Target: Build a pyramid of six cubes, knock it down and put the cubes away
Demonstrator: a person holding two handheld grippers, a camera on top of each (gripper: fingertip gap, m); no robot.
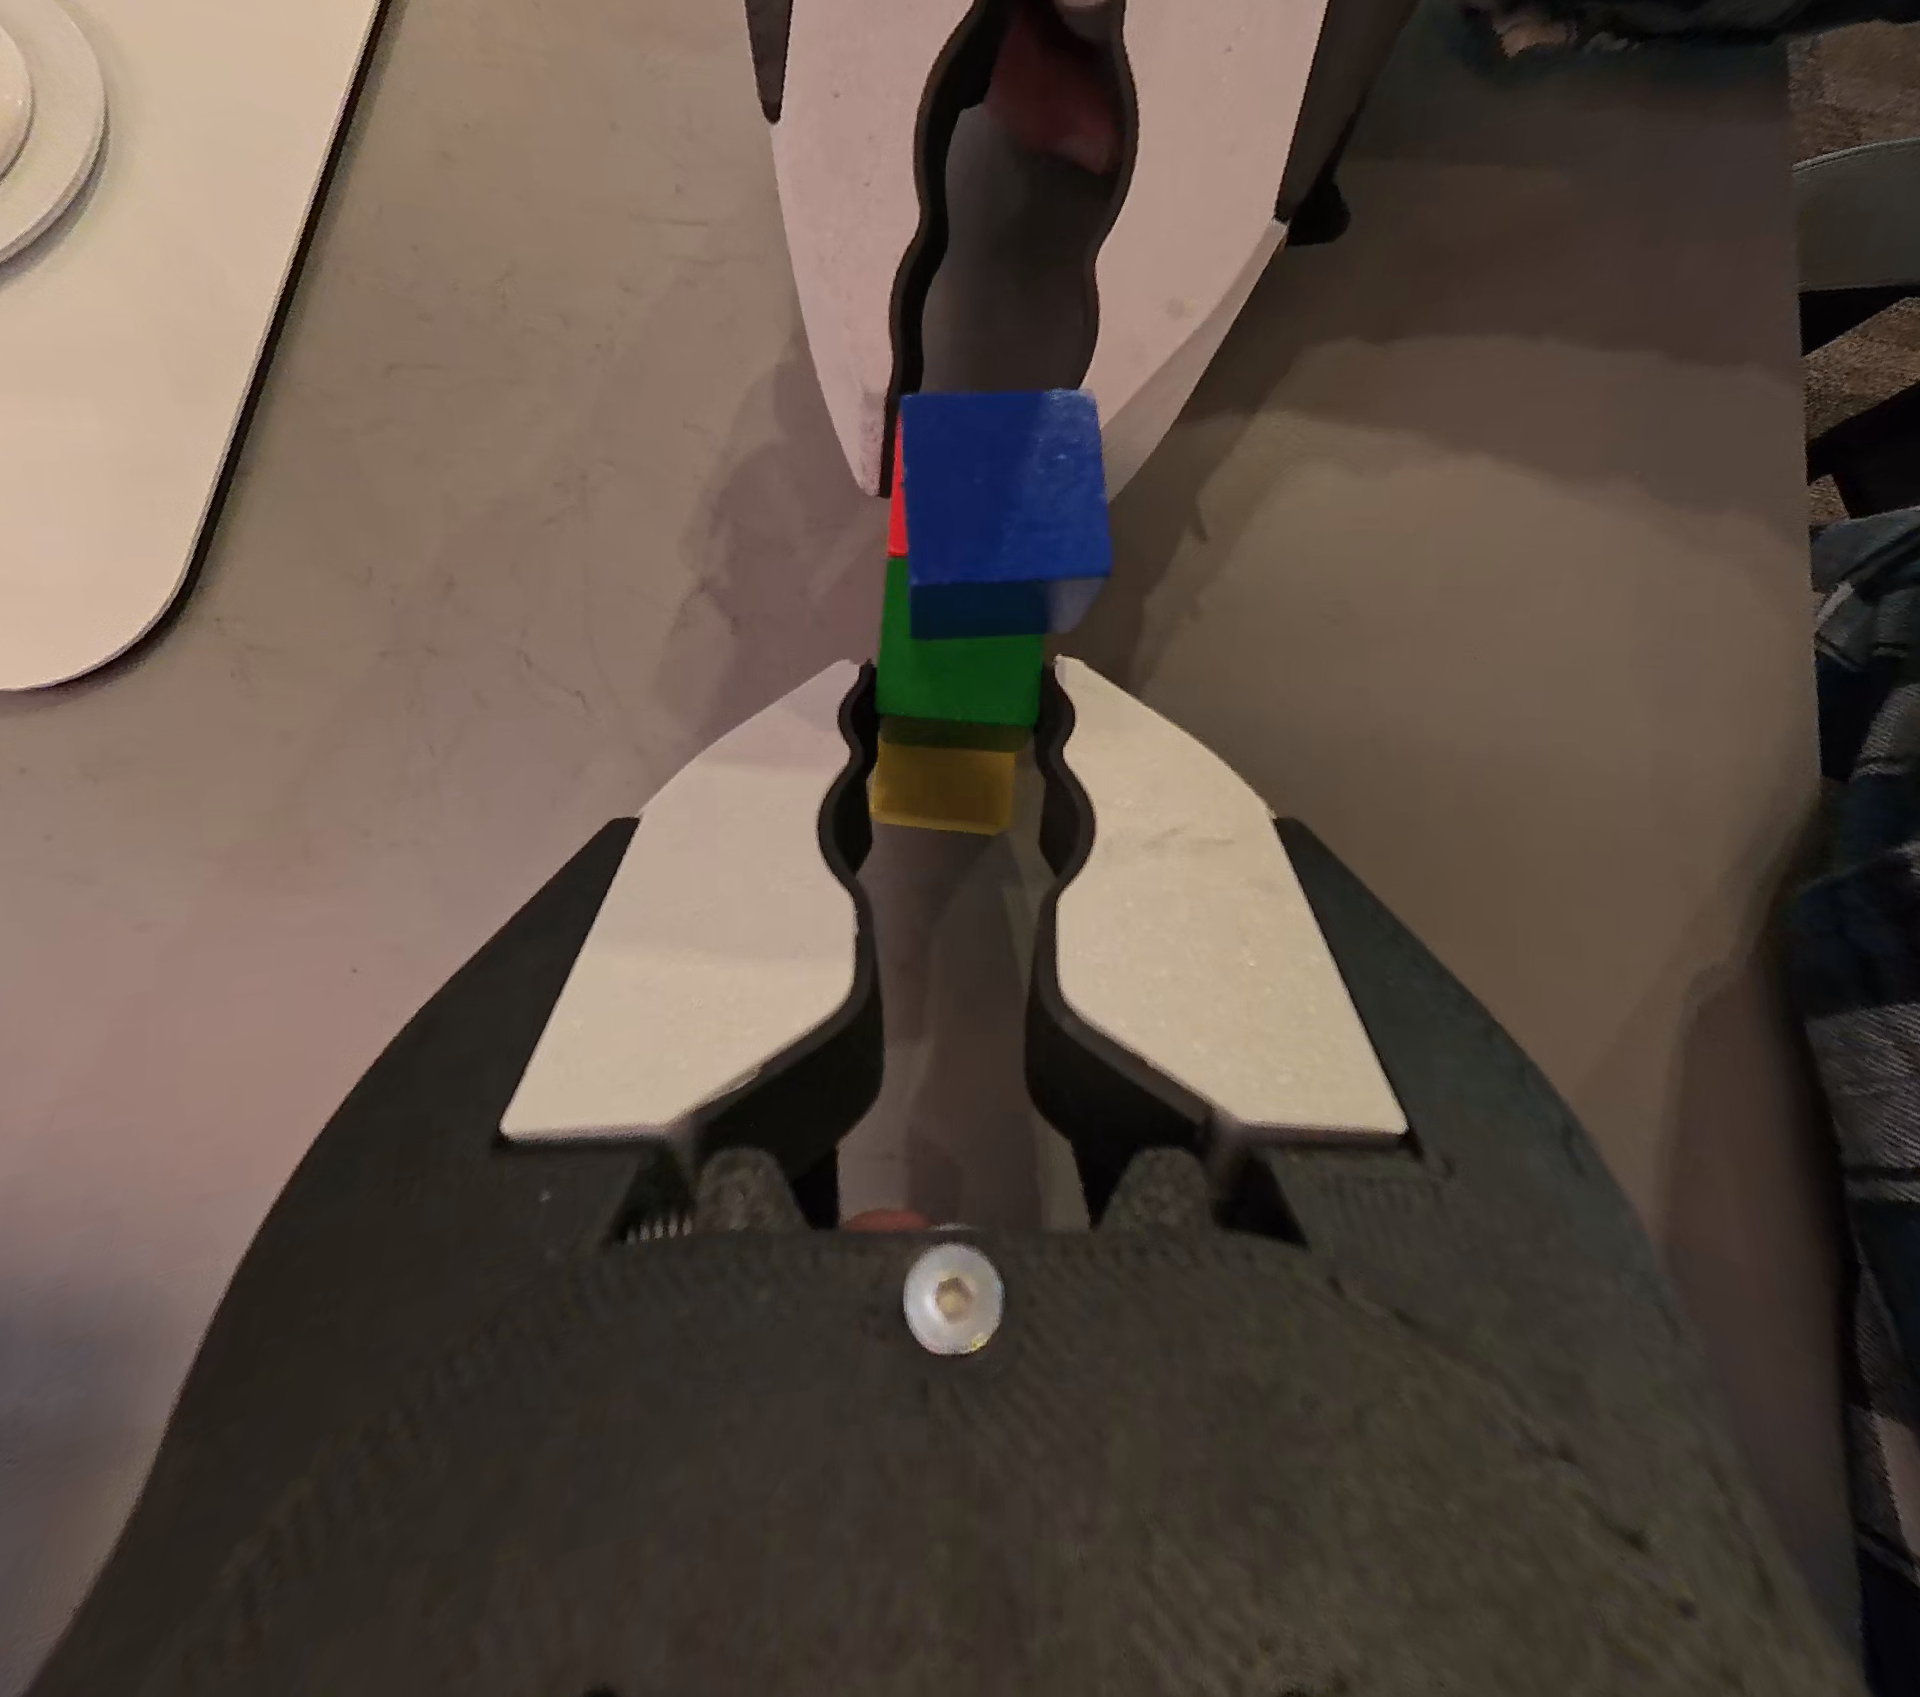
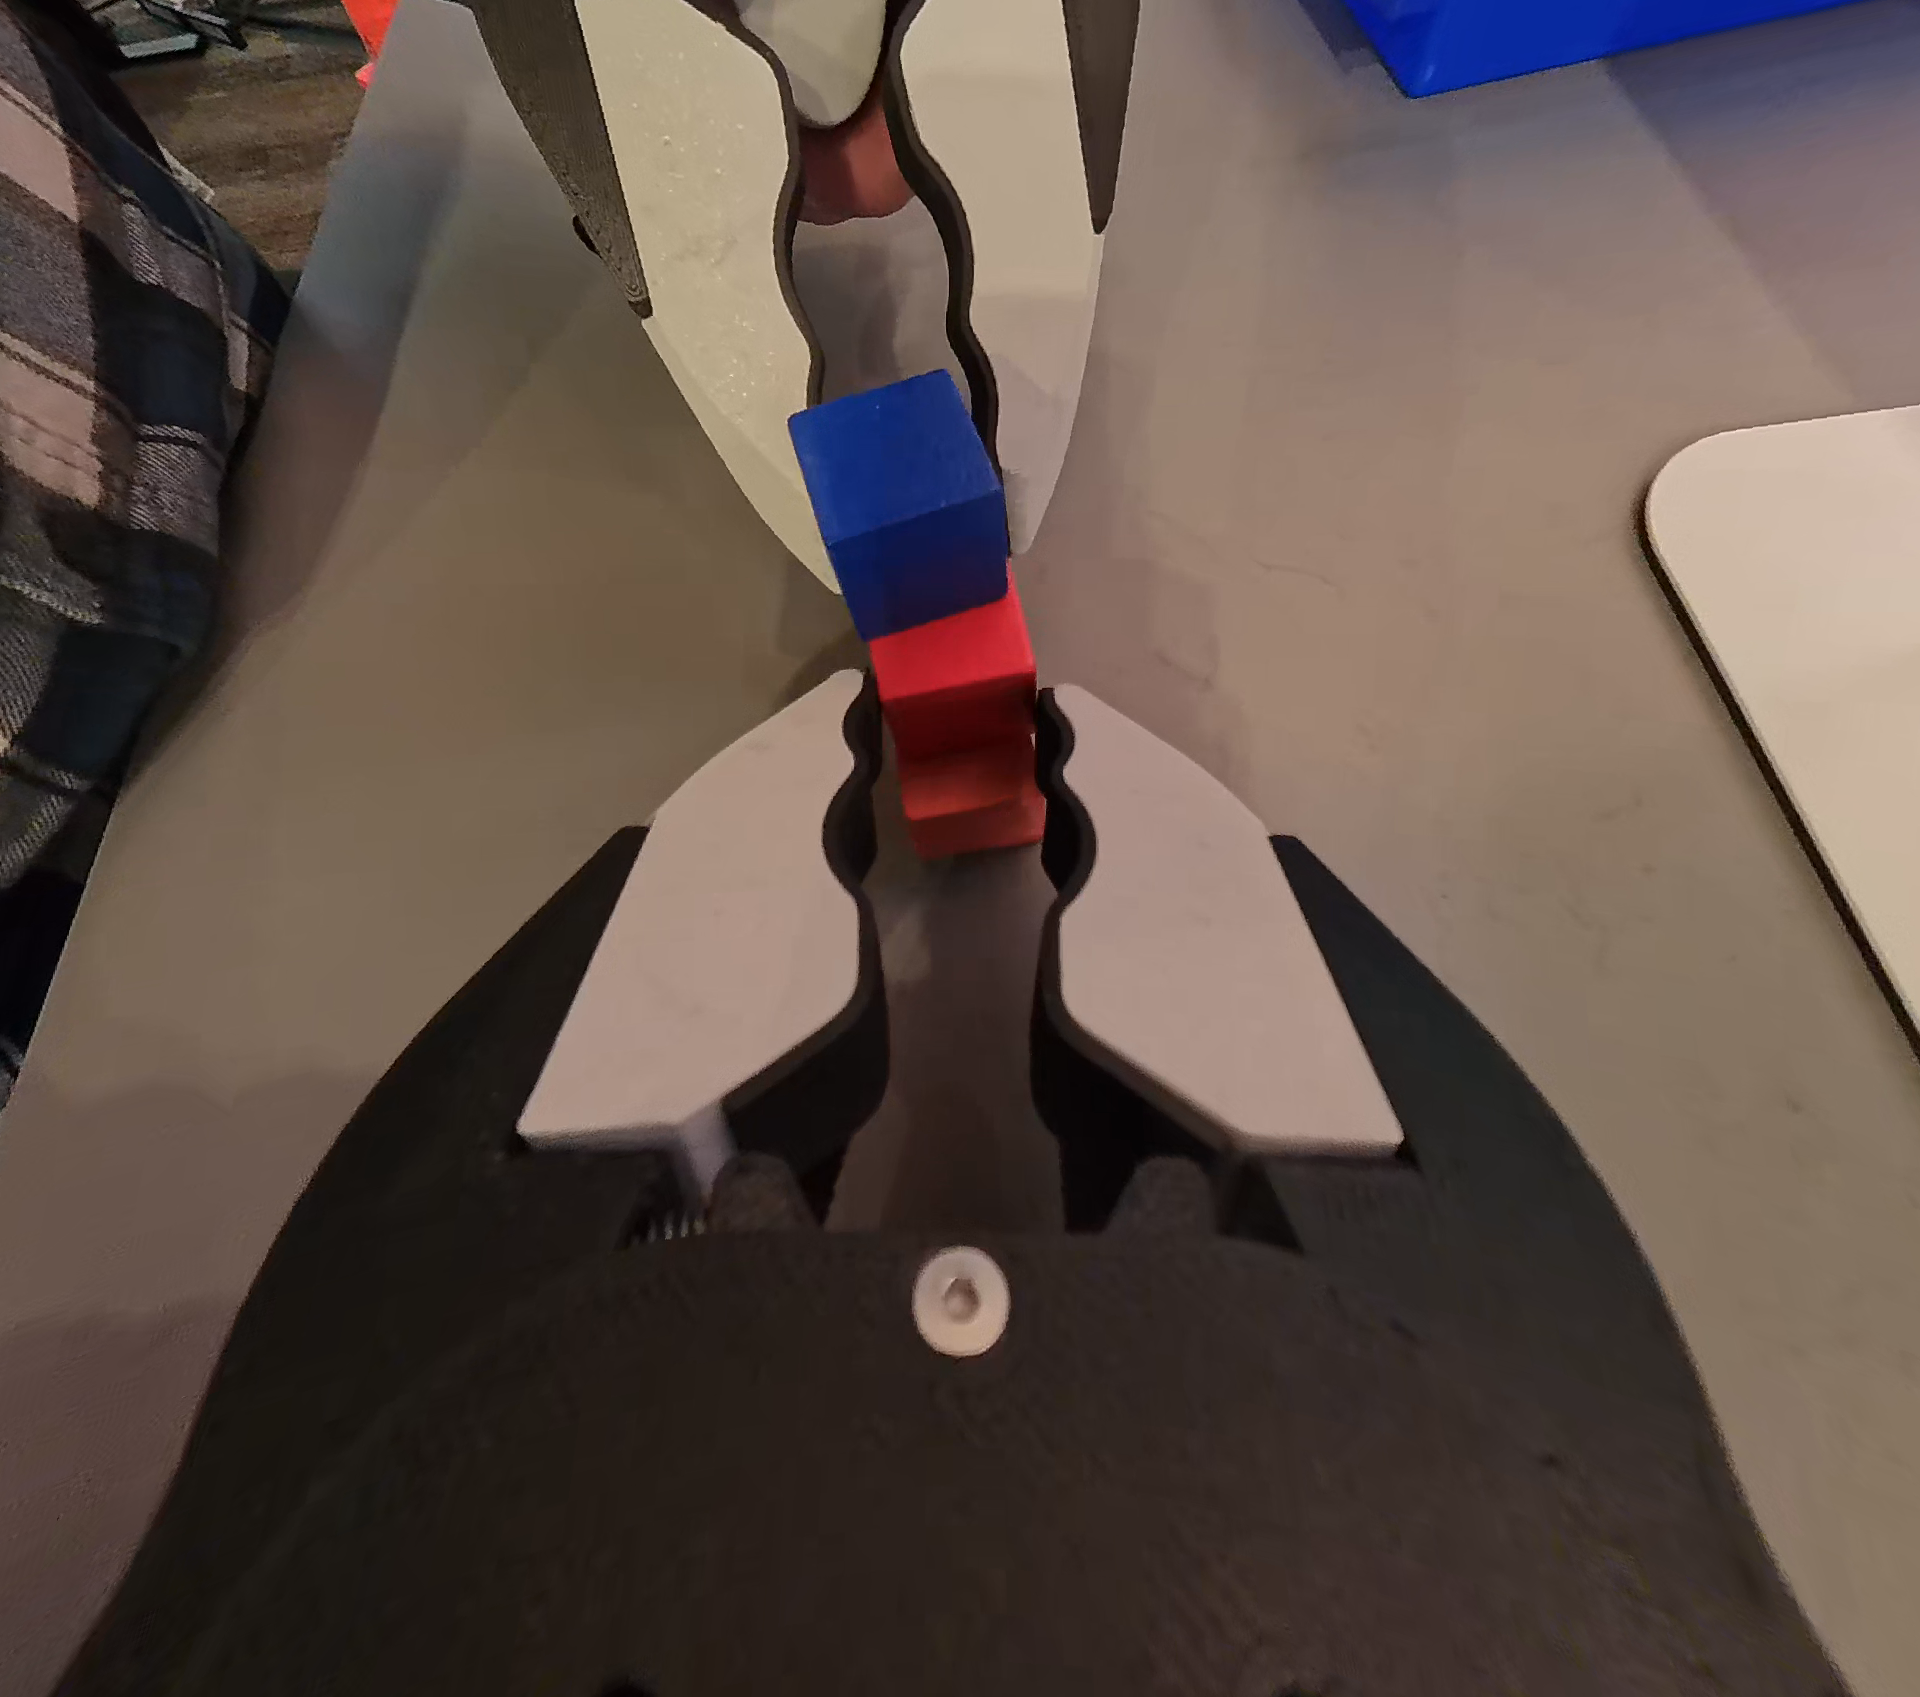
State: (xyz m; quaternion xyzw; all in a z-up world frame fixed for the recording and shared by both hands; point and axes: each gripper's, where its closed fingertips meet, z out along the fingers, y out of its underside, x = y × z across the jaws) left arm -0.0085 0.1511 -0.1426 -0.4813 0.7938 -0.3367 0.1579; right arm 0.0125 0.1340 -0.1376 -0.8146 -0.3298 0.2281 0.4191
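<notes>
Grey table (image 1: 416,400), two grippers facing tip to tip, left gripper (image 1: 956,691) jaws clamping green cube (image 1: 956,671), right gripper (image 2: 956,702) jaws clamping red cube (image 2: 951,671).

1. Left wrist view: mounted on the left gripper (image 1: 956,691), it looks forward and steeply down along its two fingers onto the grey table (image 1: 468,452), very close to the stacked cubes (image 1: 961,681).
2. Right wrist view: mounted on the right gripper (image 2: 951,702), same downward angle and closeness, facing the opposite way.
3. Shared ground: each view shows the other gripper at the far side, with the blue cube (image 1: 1003,489) (image 2: 899,484) between them. Both also catch the white board (image 1: 156,193) (image 2: 1808,660).
</notes>
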